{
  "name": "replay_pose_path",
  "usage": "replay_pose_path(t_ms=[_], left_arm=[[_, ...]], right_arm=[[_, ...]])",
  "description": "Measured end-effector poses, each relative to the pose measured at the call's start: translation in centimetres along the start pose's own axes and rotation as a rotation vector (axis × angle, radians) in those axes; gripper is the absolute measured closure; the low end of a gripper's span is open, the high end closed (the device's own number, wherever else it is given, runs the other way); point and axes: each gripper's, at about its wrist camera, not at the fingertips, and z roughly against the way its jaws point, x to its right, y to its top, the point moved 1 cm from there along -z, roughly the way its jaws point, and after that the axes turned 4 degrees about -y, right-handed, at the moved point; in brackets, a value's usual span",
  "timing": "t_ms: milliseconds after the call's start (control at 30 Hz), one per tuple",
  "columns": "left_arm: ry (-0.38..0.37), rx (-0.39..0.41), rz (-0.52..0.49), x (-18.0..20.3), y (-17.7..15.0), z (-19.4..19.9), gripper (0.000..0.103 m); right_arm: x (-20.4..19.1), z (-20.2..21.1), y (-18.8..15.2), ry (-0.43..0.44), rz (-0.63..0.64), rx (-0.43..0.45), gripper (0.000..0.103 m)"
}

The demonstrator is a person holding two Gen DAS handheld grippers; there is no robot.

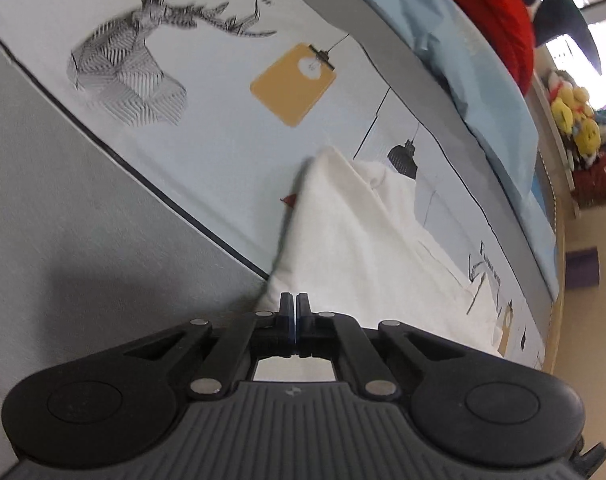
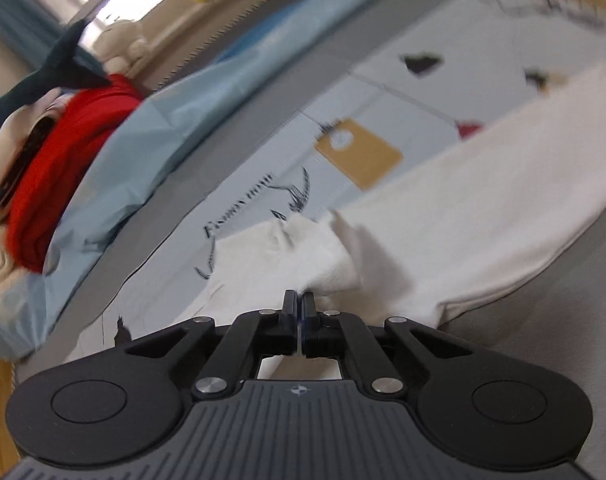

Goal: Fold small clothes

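On one printed bedsheet (image 1: pixel 223 152), one white garment (image 1: pixel 355 236); both claws, left claw (image 1: pixel 295 300) and right claw (image 2: pixel 299 300), clenched.

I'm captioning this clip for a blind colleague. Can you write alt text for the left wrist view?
The left gripper, jaws shut, points down at a white garment that rises in a peak from a printed bedsheet; whether it pinches the cloth cannot be seen. The sheet shows a deer head and a yellow tag, with a red cloth beyond.
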Motion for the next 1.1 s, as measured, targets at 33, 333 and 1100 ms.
replay_pose_path(t_ms=[33, 333, 1100], left_arm=[[0.014, -0.011, -0.027, -0.1, 0.1, 0.2, 0.103], [0.050, 0.011, -0.257, 2.3, -1.1, -1.3, 0.079], [0.182, -0.056, -0.705, 5.7, -5.4, -5.2, 0.084]], right_arm=[[0.4, -0.6, -0.3, -0.028, 0.019, -0.023, 0.103], [3.9, -1.2, 0.0, -0.151, -0.061, -0.028, 0.098], [4.5, -3.8, -0.4, -0.075, -0.040, -0.141, 0.081]])
